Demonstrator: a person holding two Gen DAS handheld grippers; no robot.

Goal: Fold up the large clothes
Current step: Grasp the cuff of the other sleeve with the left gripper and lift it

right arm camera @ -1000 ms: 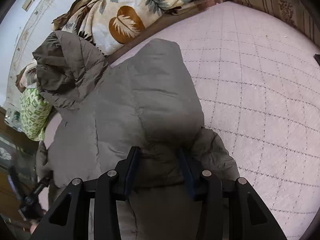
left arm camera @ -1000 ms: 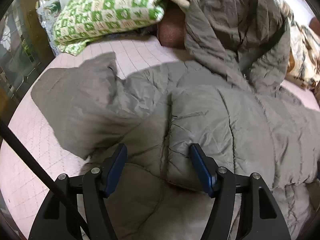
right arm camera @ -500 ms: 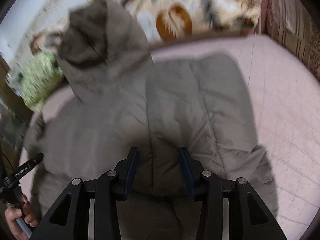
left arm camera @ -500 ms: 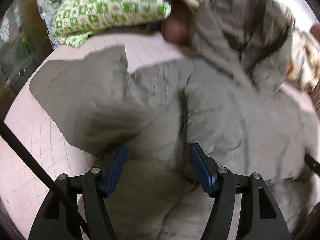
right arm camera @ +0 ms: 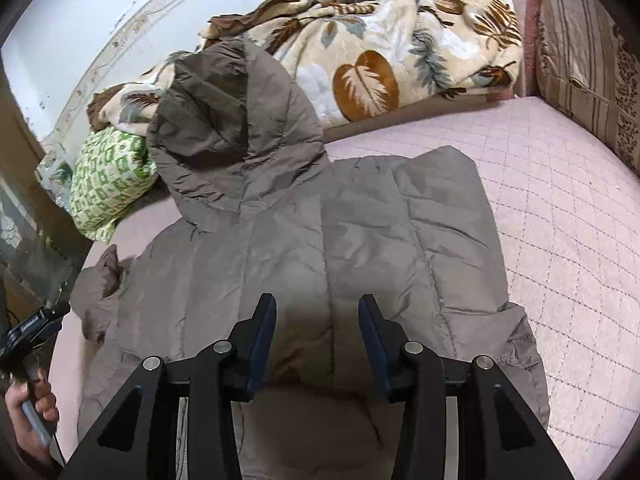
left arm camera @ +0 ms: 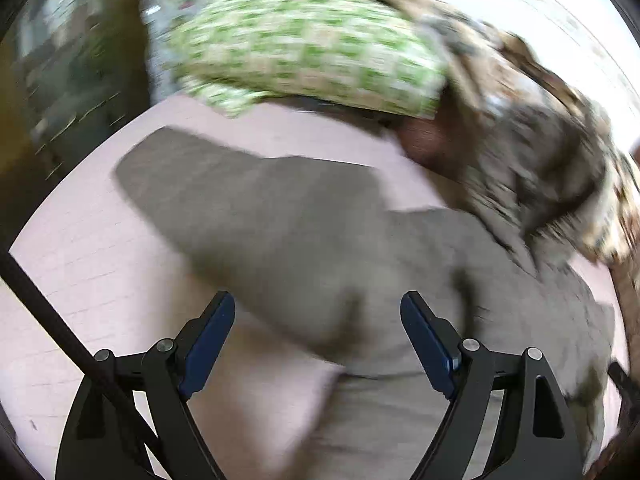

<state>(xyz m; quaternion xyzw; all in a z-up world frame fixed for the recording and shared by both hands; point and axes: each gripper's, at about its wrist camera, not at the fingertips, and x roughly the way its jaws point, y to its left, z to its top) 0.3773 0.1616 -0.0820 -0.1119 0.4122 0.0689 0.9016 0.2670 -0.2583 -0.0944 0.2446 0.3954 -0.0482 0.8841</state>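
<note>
A large grey-brown hooded puffer jacket [right arm camera: 312, 248] lies spread on a pink quilted bed [right arm camera: 560, 208], hood [right arm camera: 236, 128] towards the wall. My right gripper [right arm camera: 317, 336] is open and empty above the jacket's lower middle. In the blurred left wrist view, the jacket [left arm camera: 360, 264] shows with one sleeve [left arm camera: 208, 176] stretched out to the left. My left gripper [left arm camera: 316, 340] is open and empty above the sleeve's base. The left gripper also shows in the right wrist view [right arm camera: 32, 328], held by a hand at the bed's left edge.
A leaf-patterned blanket [right arm camera: 380, 52] is piled along the wall behind the hood. A green-and-white pillow [right arm camera: 108, 176] lies at the back left. A striped cushion [right arm camera: 588, 64] stands at the right. Dark furniture [left arm camera: 68, 72] borders the bed's left side.
The left gripper has swung left and pulled back, now over the sleeve and bare bed. The right gripper has turned to face the jacket squarely. The right side now lies folded over the body.
</note>
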